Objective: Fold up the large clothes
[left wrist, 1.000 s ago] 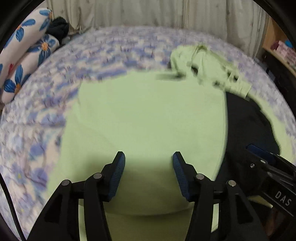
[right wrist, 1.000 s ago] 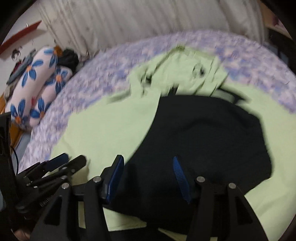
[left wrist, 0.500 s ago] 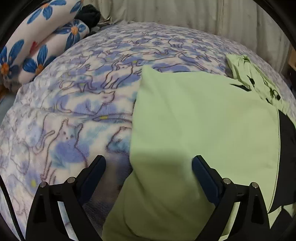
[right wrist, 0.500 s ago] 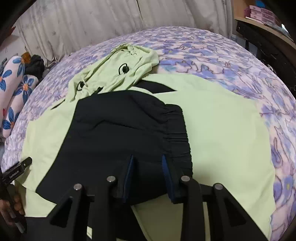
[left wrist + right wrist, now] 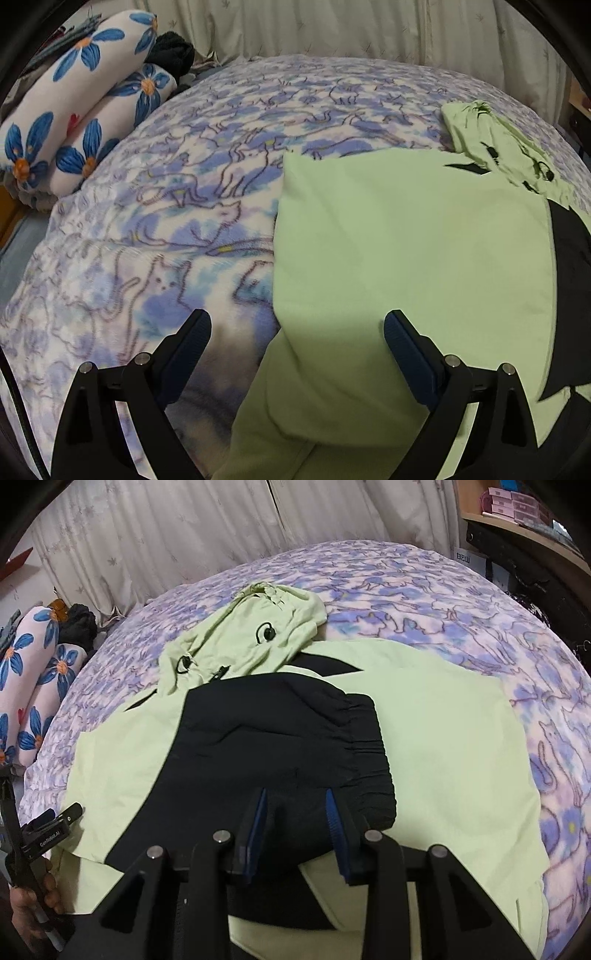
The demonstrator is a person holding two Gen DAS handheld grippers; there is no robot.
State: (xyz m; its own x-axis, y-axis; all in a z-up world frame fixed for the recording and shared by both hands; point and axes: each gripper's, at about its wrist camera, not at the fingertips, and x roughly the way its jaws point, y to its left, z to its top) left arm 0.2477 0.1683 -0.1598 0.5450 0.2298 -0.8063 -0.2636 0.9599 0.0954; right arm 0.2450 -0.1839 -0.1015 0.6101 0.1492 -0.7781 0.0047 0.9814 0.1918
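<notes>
A light green hooded jacket point(image 5: 443, 746) is lying spread flat on the bed point(image 5: 424, 587), which is carrying a purple-and-white blanket printed with cats. The jacket's hood point(image 5: 255, 635) is bunching at the end of the jacket toward the curtains point(image 5: 166, 528), and a black sleeve point(image 5: 280, 746) with a gathered cuff is lying folded across the jacket's middle. The left hand-held gripper point(image 5: 297, 347) is hovering above the jacket's side edge nearest the flowered pillows point(image 5: 77, 107), its jaws having just been opening and now standing spread wide, with nothing pinched; one finger is over the blanket, the other over green cloth. The right hand-held gripper point(image 5: 295, 827) is sitting over the black sleeve beside its cuff, jaws partly apart after narrowing; black fabric is lying between them, but I cannot tell whether the pads are pressing it.
</notes>
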